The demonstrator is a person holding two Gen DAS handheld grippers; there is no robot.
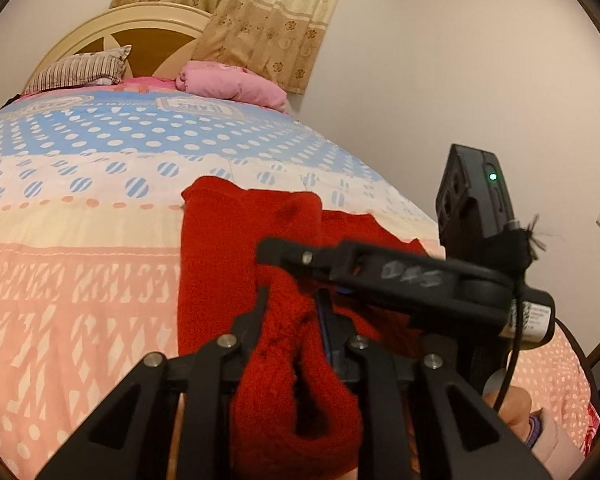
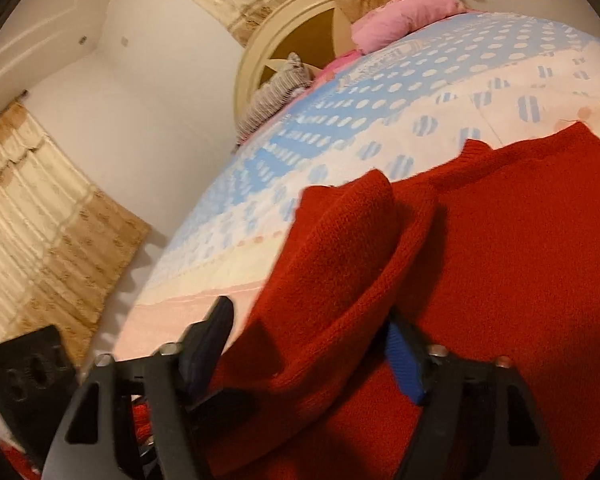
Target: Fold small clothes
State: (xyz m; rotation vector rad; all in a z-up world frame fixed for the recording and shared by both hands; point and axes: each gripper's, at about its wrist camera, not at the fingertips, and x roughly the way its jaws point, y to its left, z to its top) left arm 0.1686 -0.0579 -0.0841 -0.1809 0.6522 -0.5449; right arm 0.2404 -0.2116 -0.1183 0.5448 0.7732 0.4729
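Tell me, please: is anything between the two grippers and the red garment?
Nothing visible is. The left gripper and the right gripper each have a bunched fold of the red garment between their fingers already.

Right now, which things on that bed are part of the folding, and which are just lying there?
In the job:
red sweater
left gripper, shut on it
right gripper, shut on it

Lying about:
pink pillow
striped pillow
quilt
curtains

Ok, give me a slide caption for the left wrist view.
Left gripper pinching a bunched fold of the red sweater on the patterned bedspread, right gripper alongside.
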